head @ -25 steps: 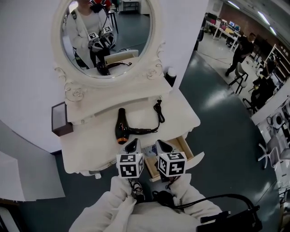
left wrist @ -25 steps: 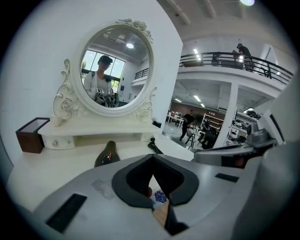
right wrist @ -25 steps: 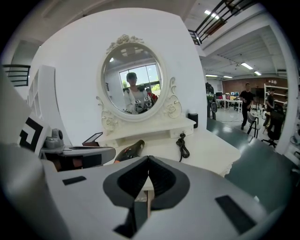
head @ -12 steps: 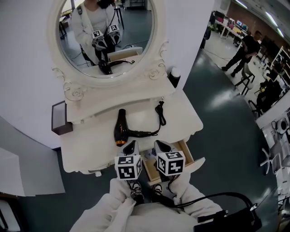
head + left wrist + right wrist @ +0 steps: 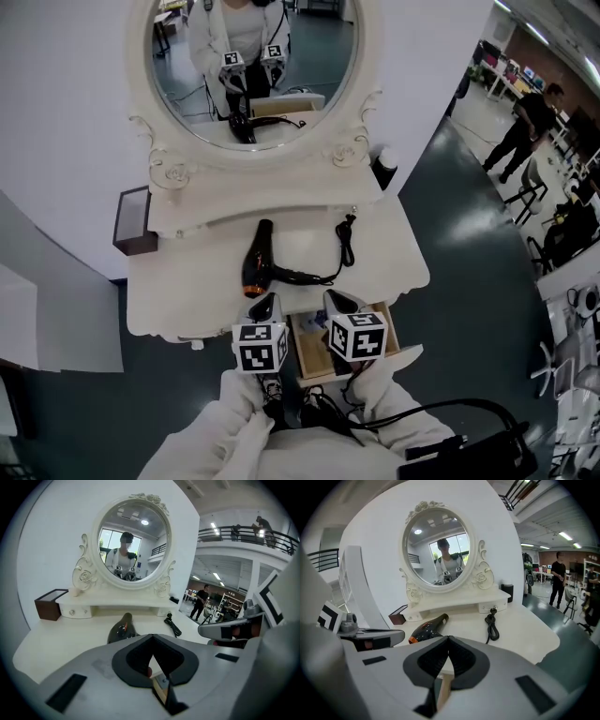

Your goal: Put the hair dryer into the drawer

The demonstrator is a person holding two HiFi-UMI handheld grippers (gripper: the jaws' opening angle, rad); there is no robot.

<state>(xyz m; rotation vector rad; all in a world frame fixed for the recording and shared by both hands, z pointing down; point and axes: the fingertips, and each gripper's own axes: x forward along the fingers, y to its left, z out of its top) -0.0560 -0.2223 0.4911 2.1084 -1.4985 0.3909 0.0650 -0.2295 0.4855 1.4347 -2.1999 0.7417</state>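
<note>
Left fingers and right fingers stay clenched, empty, lower centre by the open drawer. Dryer lies untouched mid-frame; pickup still ahead.

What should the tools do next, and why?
Probably open the left tool and reach forward to the hair dryer: it lies untouched on the dressing table, nearest that tool, whose jaws are shut; the drawer is already open.

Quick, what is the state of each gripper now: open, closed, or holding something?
Left gripper: closed, holding nothing.
Right gripper: closed, holding nothing.
</note>
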